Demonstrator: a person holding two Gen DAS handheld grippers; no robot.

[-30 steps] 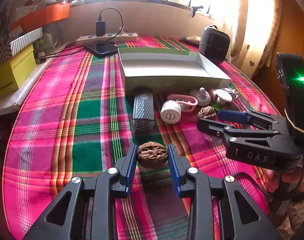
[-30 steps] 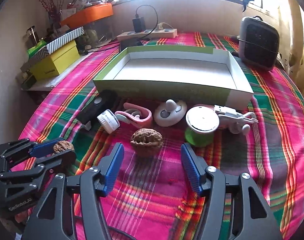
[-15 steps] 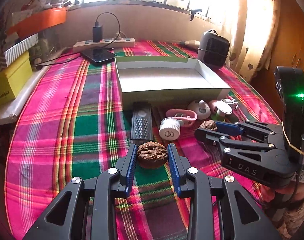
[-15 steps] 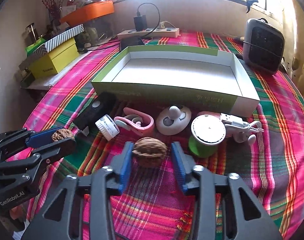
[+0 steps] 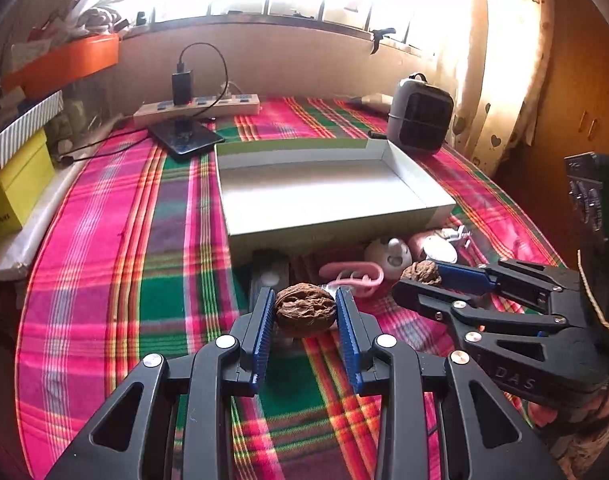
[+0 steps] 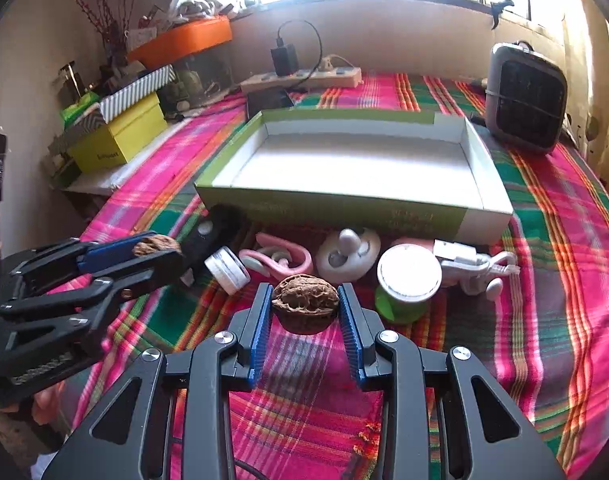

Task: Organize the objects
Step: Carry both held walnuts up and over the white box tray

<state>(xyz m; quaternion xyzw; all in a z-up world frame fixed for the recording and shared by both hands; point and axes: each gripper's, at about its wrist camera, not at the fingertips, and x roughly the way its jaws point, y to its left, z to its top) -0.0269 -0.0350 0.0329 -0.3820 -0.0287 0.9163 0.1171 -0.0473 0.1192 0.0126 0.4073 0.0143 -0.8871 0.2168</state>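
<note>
My left gripper [image 5: 305,312] is shut on a brown walnut [image 5: 304,310] and holds it above the plaid cloth. My right gripper [image 6: 304,308] is shut on a second walnut [image 6: 305,307], lifted just off the cloth. Each gripper shows in the other's view: the right one [image 5: 418,280] with its walnut [image 5: 422,273], the left one [image 6: 160,250] with its walnut [image 6: 156,245]. An empty white tray with green walls [image 5: 344,232] [image 6: 344,206] lies beyond both. Small items sit in front of it: pink earhook [image 6: 276,260], white jar [image 6: 227,270], green spool [image 6: 406,284], white knob disc [image 6: 348,254], black remote [image 6: 210,234].
A white USB adapter with cable [image 6: 476,266] lies right of the spool. A grey heater [image 6: 524,96] stands at the back right. A power strip [image 5: 196,108] and phone [image 5: 184,138] lie at the back. Yellow and striped boxes [image 6: 116,136] stand on the left.
My right gripper closed on the second walnut and lifted it. My left gripper carried its walnut forward toward the tray, over the black remote.
</note>
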